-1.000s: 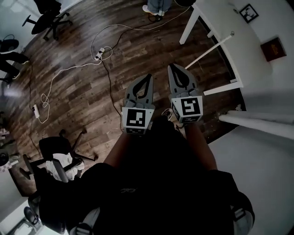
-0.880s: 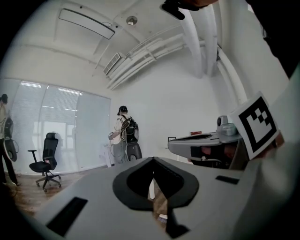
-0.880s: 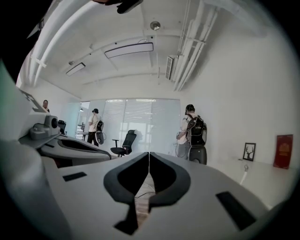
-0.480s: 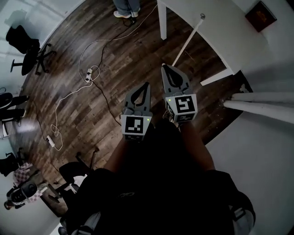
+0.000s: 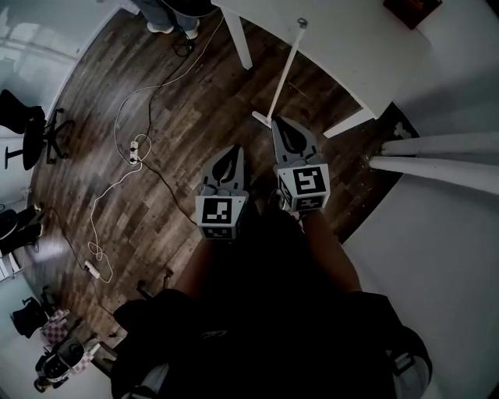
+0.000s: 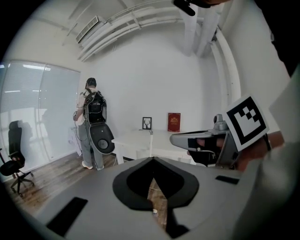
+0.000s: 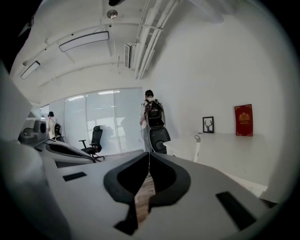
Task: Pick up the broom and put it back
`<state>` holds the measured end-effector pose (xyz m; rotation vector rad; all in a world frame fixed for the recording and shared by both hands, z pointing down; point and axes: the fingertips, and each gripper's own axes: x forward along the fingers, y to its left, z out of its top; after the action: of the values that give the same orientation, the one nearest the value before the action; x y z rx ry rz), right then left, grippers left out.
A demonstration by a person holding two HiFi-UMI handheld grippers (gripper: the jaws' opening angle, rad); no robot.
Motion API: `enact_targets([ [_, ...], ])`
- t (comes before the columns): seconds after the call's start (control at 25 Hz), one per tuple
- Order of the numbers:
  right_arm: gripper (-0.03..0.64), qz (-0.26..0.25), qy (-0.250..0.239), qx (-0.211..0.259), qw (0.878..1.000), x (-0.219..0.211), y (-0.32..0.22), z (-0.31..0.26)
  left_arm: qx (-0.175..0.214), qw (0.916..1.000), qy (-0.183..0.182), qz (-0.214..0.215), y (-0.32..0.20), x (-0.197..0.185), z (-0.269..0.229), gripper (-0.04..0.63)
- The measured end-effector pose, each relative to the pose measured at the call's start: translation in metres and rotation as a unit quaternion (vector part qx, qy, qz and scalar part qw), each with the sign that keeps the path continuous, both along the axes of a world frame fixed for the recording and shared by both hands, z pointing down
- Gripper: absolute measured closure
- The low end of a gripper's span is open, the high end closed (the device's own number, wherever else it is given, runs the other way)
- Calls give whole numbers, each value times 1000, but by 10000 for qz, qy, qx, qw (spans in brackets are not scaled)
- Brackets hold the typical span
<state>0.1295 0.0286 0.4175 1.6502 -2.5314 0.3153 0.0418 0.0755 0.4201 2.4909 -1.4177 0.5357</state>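
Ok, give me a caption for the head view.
Left gripper and right gripper, jaws shut and empty, short of the broom leaning on the table.

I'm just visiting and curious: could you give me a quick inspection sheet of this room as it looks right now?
Surface: dark wood-plank floor.
Job's things: broom leans on the white table, lower end on the floor, not held.
Clutter: framed picture and red plaque on the table.
Grippers: left gripper and right gripper both shut, empty.
Cables: white cable with power strip, black cable, across the floor.
Surroundings: office chair, standing person, white walls.
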Motion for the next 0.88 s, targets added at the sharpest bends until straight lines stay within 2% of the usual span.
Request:
enact_targets([
  [0.08, 594, 70, 59, -94, 9999, 5, -9, 10, -37, 10000, -50, 43, -13, -1, 11, 594],
  [0.2, 594, 172, 169, -224, 9995, 8, -25, 23, -174, 9994, 230, 175, -34, 4, 17, 594],
  [0.32, 594, 307, 288, -502, 9979, 7, -47, 41, -216, 9991, 168, 324, -60, 1, 32, 594],
  [0.52, 594, 564, 490, -966, 9925, 15, -85, 83, -654, 9966, 177, 473, -87, 5, 64, 594],
  [0.64, 594, 854, 519, -1178, 9880, 26, -111, 108, -826, 9945, 342, 553, -106, 2, 75, 594],
  [0.88, 594, 1412, 581, -1626, 9748, 32, -151, 158, -1051, 9915, 35, 766, -145, -26, 108, 594],
])
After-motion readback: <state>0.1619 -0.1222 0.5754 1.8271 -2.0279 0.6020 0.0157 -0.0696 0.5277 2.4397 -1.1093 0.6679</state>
